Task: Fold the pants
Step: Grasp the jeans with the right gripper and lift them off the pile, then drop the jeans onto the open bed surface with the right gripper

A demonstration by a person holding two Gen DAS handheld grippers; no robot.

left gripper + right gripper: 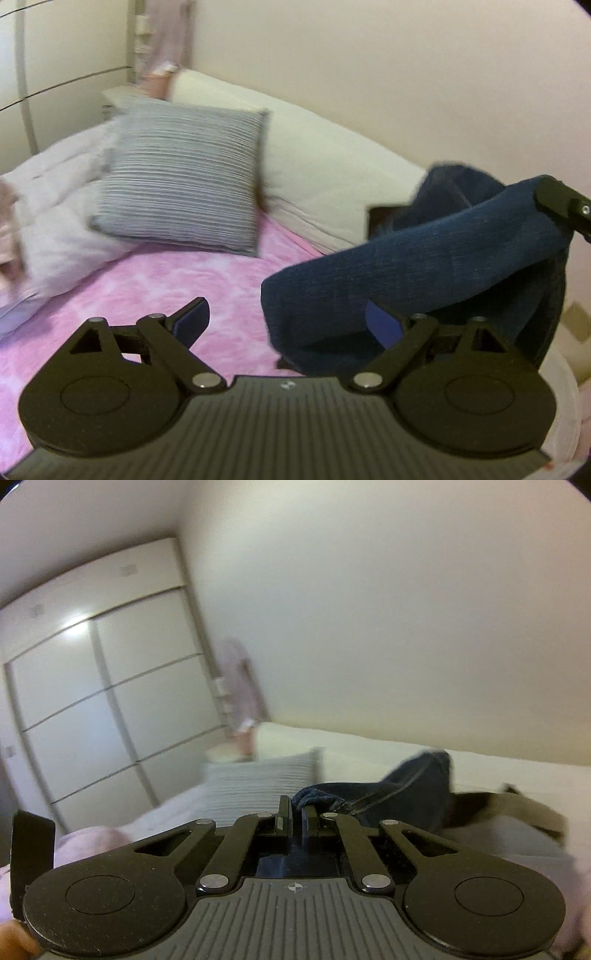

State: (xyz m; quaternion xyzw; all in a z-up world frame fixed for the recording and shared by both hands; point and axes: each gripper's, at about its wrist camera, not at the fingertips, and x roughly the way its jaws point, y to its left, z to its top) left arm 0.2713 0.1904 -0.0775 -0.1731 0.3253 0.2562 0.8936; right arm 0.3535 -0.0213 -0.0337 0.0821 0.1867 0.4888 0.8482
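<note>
A: Nearest, the left hand-held gripper [280, 325] has its jaws apart, nothing pressed between them; the pants [424, 258] hang just past its right finger.

B: And the right one?

A: Its jaws are together, clamped on a bunched edge of the pants. The right hand-held gripper [295, 812] shows that in its own view, with blue cloth pinched between the pads.

B: Where are the pants, then?

A: Lifted above the bed [147, 288], draped from the right grip and sagging in a thick roll. The lower end looks close to the pink cover; I cannot tell if it touches.

B: How would they handle?

A: Dark blue denim by the look, with pale stitched seams. I judge it soft but fairly heavy, so it will droop and swing. A seam or waistband edge seems the best hold, well away from the other grip.

B: Beyond?

A: Striped pillow [181, 177], then a white bolster [314, 155] against the wall.
</note>
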